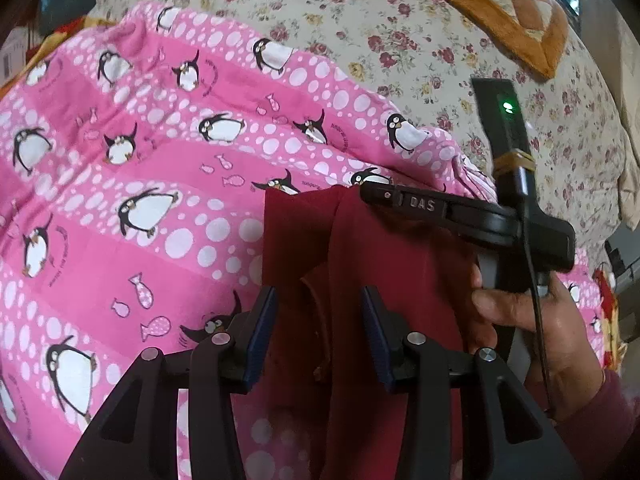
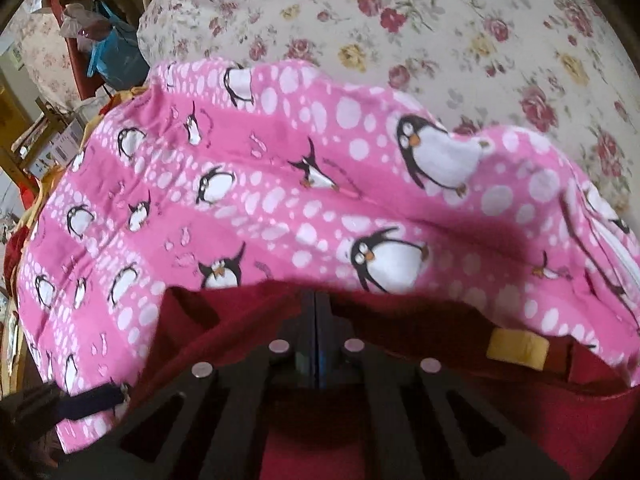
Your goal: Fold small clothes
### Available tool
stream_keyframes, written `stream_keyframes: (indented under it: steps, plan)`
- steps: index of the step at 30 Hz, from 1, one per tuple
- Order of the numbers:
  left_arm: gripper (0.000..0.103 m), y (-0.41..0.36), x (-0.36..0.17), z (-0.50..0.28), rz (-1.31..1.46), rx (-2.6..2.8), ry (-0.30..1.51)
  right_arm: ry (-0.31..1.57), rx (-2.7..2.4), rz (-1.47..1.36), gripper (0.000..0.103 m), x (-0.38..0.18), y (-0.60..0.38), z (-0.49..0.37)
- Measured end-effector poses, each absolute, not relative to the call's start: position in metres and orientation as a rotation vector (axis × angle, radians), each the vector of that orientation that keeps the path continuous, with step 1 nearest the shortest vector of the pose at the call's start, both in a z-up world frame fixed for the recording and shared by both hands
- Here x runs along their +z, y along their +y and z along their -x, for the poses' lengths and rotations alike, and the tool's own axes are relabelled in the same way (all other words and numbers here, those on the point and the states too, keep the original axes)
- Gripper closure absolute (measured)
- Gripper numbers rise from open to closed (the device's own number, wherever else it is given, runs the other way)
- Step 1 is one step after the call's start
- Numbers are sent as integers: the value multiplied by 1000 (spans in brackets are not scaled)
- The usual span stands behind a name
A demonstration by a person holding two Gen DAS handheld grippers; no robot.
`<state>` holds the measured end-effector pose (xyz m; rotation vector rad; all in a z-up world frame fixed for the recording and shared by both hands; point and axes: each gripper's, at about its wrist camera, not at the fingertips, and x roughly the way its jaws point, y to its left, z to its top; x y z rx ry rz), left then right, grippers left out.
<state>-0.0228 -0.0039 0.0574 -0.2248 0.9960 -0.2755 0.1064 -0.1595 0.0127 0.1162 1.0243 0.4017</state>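
A small dark red garment (image 1: 360, 264) lies on a pink penguin-print blanket (image 1: 120, 168). My left gripper (image 1: 318, 300) is open, its blue-padded fingers (image 1: 262, 332) on either side of a fold of the red cloth. My right gripper (image 1: 372, 192), seen from the side in the left wrist view, is shut on the garment's top edge. In the right wrist view, my right gripper (image 2: 315, 300) has its jaws closed together on the red garment (image 2: 224, 320), which drapes over them. A yellow tag (image 2: 516, 346) sits on the garment at the right.
The pink blanket (image 2: 280, 200) lies over a floral bedspread (image 1: 400, 32) (image 2: 440, 20). An orange patterned pillow (image 1: 508, 4) lies at the far right. Clutter and bags (image 2: 108, 48) stand beside the bed at the left. A hand (image 1: 532, 320) holds the right gripper.
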Motion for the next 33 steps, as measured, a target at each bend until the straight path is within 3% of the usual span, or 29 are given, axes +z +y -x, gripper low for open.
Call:
stream_keyframes:
  steps: [5,7,8,9,17,22,26,33]
  plan:
    - [81,-6,59,23,209,-277,990,1028,385,-229,101,15,-175,-99]
    - [81,-6,61,24,208,-273,980,1028,378,-257,85,20,-185,-89]
    - [81,-7,61,23,208,-273,974,1033,374,-270,69,22,-192,-81]
    - [81,-7,62,22,205,-275,970,1031,376,-282,61,25,-199,-74]
    - [81,-28,68,-16,171,-314,966,1042,361,-333,51,32,-256,17]
    - [81,-40,57,-48,122,-302,1001,1053,362,-364,51,22,-276,53]
    - [103,-53,39,-70,94,-335,1056,1033,355,-419,46,21,-282,62]
    - [103,-48,40,-72,94,-332,1019,1039,368,-389,42,25,-270,56]
